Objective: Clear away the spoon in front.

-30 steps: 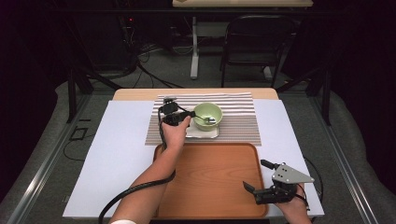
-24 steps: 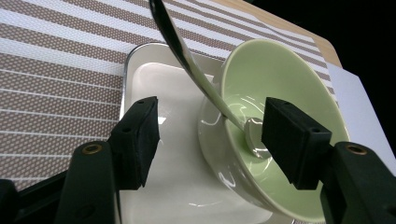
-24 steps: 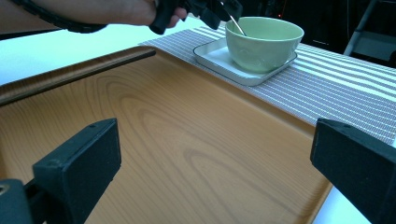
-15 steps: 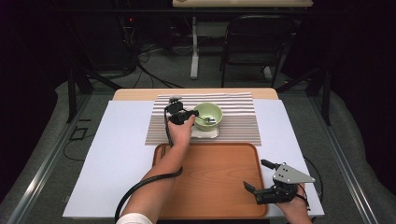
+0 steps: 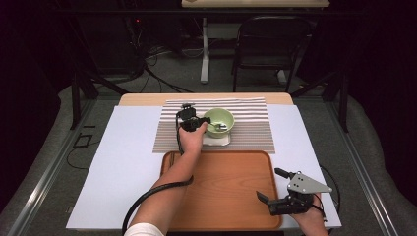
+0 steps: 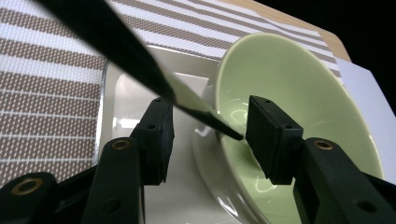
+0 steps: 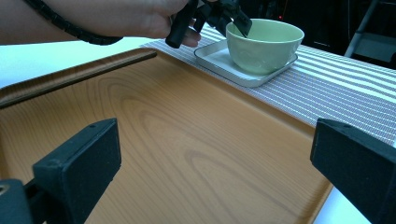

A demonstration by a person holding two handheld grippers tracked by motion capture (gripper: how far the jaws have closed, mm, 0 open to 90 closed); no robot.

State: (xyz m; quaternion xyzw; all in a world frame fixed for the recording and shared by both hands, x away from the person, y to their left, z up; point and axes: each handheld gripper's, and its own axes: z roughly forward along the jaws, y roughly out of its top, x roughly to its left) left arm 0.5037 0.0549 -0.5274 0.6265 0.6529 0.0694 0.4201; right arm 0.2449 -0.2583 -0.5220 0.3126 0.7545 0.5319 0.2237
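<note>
Pale green ceramic marks the bowl, which sits upright on a small white square dish laid on a brown-and-white striped mat at the far middle of the table. Its near-left rim is straddled by the left gripper — in the left gripper view one pad is seen outside the wall, over the dish, and the other pad inside the bowl. A small gap appears to be left on each side, so the rim is judged bracketed but not yet pinched, though contact cannot be ruled out.

Compared with a second earlier, the left hand is seen shifted a little toward the bowl, and its jaws have just been closing, with the bowl's wall between them. This is read as the start of a grasp on the rim; a lift is judged likely once the pads press.

Nearer the person, a wooden tray lies just beside the mat on a white sheet. At the tray's near-right corner the right gripper is held unmoved with its jaws spread wide and nothing between them — well apart from the bowl.
</note>
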